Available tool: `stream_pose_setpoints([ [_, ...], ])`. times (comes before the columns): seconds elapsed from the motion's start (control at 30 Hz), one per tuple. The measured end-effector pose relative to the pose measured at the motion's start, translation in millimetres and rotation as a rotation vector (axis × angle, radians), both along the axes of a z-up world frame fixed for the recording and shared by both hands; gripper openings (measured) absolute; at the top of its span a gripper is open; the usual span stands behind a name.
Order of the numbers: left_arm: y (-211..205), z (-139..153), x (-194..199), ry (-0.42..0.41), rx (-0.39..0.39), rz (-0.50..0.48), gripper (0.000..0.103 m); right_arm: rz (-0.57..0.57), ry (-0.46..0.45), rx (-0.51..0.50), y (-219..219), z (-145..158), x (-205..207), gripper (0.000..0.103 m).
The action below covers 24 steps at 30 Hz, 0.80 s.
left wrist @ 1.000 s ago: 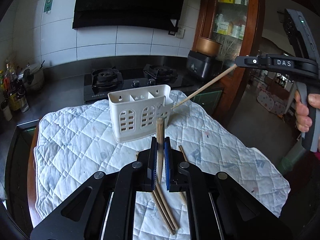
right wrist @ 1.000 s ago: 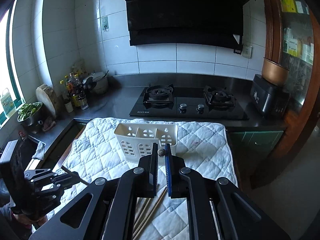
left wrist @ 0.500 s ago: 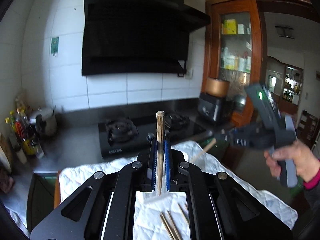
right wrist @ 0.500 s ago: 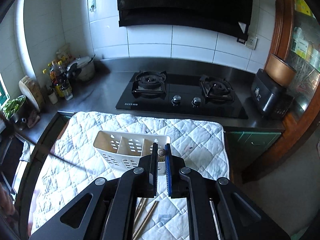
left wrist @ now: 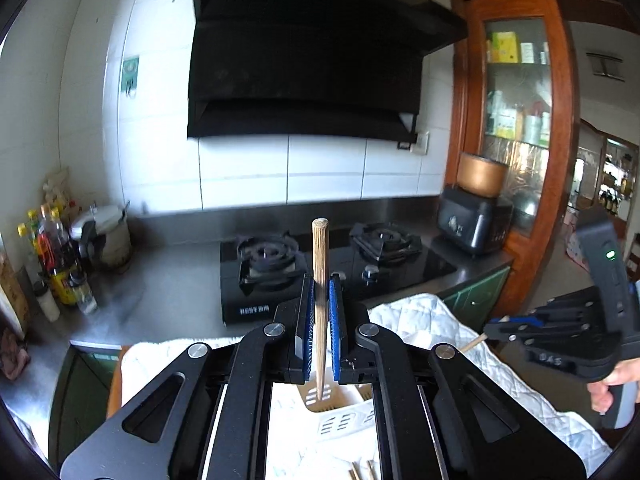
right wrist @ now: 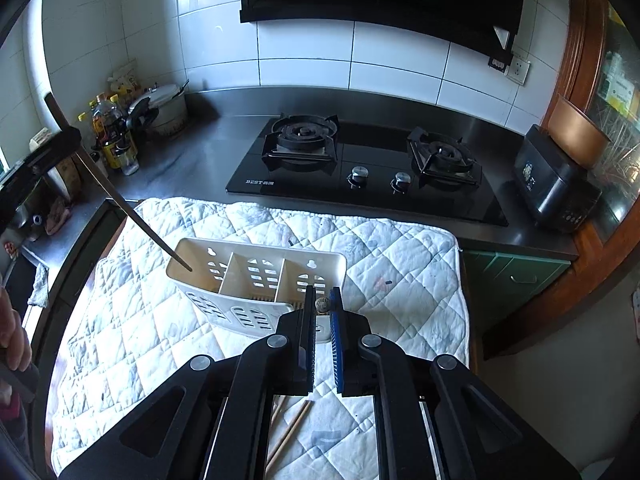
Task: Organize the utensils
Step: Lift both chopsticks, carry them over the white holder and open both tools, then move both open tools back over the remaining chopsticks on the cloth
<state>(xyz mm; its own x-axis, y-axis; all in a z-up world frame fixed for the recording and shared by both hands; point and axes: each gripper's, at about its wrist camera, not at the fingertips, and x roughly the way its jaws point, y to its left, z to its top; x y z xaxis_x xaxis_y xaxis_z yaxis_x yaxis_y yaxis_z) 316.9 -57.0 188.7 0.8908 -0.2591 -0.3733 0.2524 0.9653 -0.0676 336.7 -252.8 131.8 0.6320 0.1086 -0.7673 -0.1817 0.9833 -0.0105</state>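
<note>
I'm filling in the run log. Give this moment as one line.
left claw: shut on chopstick, tip over caddy | right claw: shut on chopstick | spare chopsticks on cloth

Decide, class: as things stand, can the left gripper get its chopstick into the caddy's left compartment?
Probably yes. The left gripper is shut on its chopstick, whose tip already hangs at the open top of the caddy, over the left compartment, with nothing blocking. The right gripper sits over the other end.

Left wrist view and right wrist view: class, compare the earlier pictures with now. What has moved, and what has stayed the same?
The left hand-held gripper lifted its chopstick off the quilted cloth; its tip now dips into the white utensil caddy. The right hand-held gripper carried its chopstick closer to the caddy. Both grips stayed shut; the caddy stayed put.
</note>
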Motion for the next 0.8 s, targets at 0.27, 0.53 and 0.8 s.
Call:
stream_pose_setpoints([
  [0.27,12.2,-36.2,23.9,0.093,-0.010,0.004,0.006,-0.007,-0.002,0.015,-3.3,-7.6,5.0,0.007],
  [0.53,8.8,-47.3,22.0,0.099,0.005,0.002,0.007,-0.018,-0.064,0.018,-6.4,6.5,-8.9,0.018],
  [0.8,13.8,-24.8,-20.8,0.045,-0.023,-0.022,0.009,-0.041,-0.178,0.038,-16.2,27.0,-73.4,0.027],
])
